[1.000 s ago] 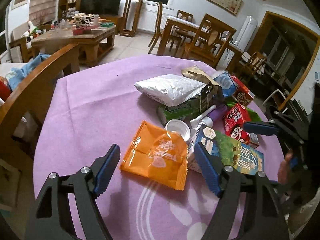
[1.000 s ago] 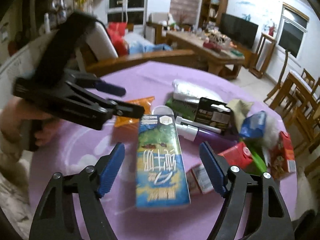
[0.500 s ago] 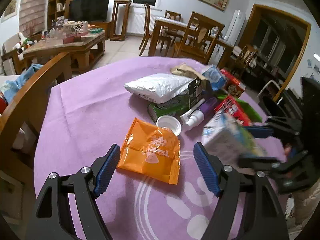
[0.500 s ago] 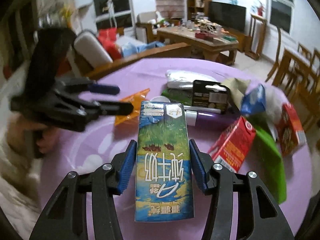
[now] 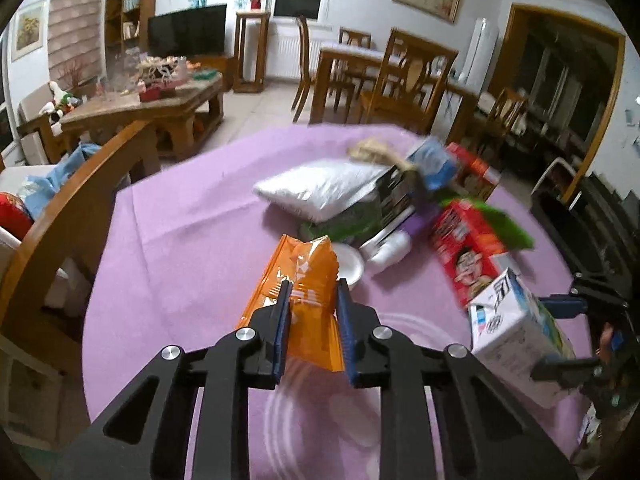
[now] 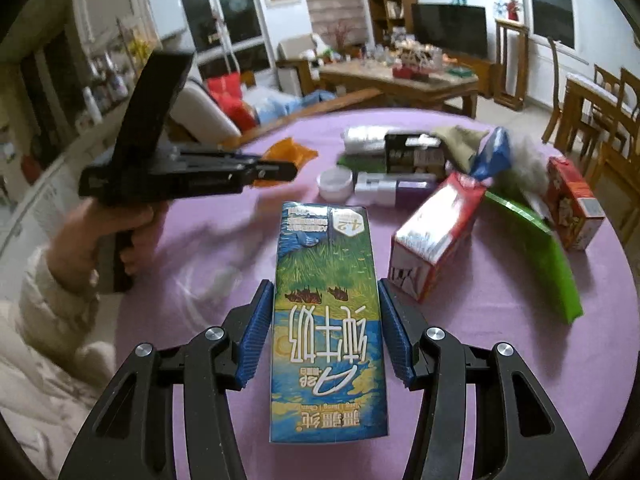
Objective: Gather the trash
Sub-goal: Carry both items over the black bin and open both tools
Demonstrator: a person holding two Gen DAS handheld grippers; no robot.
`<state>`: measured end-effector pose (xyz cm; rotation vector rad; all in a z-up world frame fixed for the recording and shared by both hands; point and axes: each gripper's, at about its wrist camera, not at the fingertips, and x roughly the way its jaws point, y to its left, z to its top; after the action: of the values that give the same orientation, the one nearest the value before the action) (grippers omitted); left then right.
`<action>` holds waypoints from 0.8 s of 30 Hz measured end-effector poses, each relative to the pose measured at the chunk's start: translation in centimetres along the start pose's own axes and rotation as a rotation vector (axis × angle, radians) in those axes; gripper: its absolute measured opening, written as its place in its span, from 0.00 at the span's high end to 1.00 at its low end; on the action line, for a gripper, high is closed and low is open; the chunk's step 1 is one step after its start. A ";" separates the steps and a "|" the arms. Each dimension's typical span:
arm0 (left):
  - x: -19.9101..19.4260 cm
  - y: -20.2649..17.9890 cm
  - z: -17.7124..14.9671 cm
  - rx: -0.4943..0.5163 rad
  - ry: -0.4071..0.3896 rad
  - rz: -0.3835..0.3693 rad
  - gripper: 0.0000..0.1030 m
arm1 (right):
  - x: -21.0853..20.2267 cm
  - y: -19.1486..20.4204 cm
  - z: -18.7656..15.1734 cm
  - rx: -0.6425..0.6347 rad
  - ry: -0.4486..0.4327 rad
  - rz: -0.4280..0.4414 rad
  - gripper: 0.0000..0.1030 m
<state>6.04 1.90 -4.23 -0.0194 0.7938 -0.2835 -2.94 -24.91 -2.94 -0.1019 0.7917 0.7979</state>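
Just closed, left gripper [image 5: 311, 297] pinches orange packet [image 5: 306, 268], angled downward.

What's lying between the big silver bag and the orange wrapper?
In the left wrist view, a green packet and a white cap lie between the silver bag and orange wrapper.

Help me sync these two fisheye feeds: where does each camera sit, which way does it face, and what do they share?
Left wrist: sits on the left gripper, looking down across the purple tablecloth toward the dining chairs; its jaws have just closed on the crumpled orange snack bag.
Right wrist: sits on the right gripper, facing the sofa and television; its pads clamp the blue-green milk carton; the person's left hand shows.
Shared: both see the bag, carton, red juice box and each other's gripper.
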 end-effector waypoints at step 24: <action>3.6 -27.3 7.9 0.236 -0.091 -0.514 0.79 | -23.7 -19.4 -11.5 0.532 -0.488 -0.462 0.49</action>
<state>7.39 -25.99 2.18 -0.0138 0.6515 -0.8564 -6.96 -57.16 0.82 0.3647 0.4636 0.1410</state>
